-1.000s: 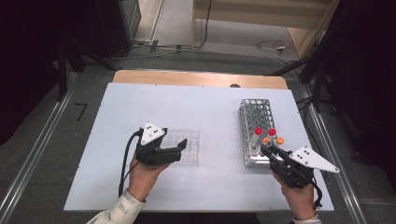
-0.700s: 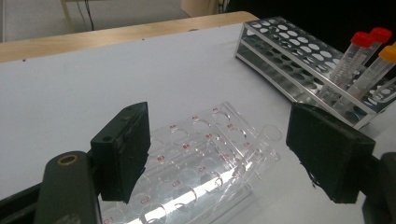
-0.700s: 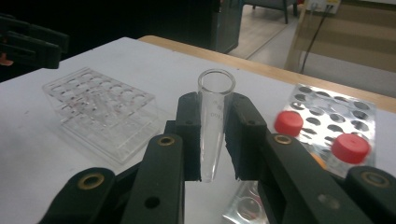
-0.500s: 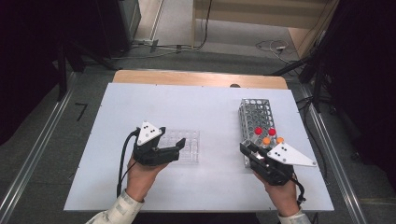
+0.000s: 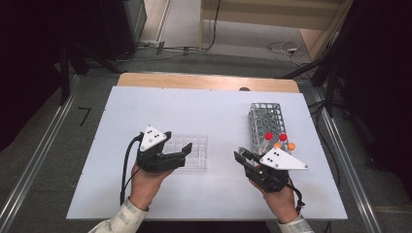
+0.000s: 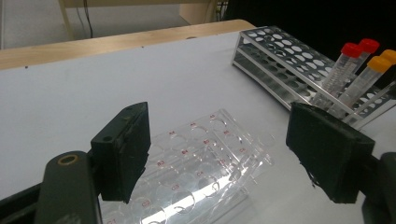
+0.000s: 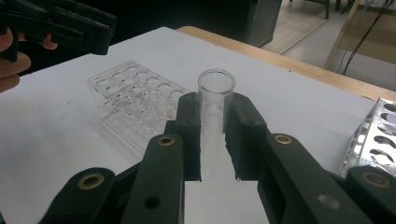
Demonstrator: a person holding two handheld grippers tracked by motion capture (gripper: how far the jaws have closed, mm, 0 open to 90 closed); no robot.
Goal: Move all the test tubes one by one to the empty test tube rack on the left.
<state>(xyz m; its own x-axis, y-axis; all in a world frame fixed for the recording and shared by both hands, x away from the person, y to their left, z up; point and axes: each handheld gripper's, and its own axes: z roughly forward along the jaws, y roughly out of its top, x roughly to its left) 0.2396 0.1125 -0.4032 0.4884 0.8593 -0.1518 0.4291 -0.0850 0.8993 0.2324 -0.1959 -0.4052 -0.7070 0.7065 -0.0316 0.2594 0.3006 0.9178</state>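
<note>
bare white table (image 5: 204, 111) lies between clear rack (image 5: 190, 151) and metal rack (image 5: 269, 124) holding capped tubes (image 5: 279, 141). right gripper (image 7: 215, 135) clamps an uncapped tube (image 7: 214, 100); left gripper (image 6: 224, 154) gapes around the clear rack.

- Small red well labels mark the clear plastic rack (image 6: 196, 163) between the left gripper's (image 6: 233, 154) jaws; "C4" is barely legible, the others too blurred.

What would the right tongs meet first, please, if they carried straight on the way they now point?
Probably the clear plastic tube rack. The right tongs, shut on an open clear tube, aim across the white table toward it, and nothing lies between, though depth is hard to judge.
</note>
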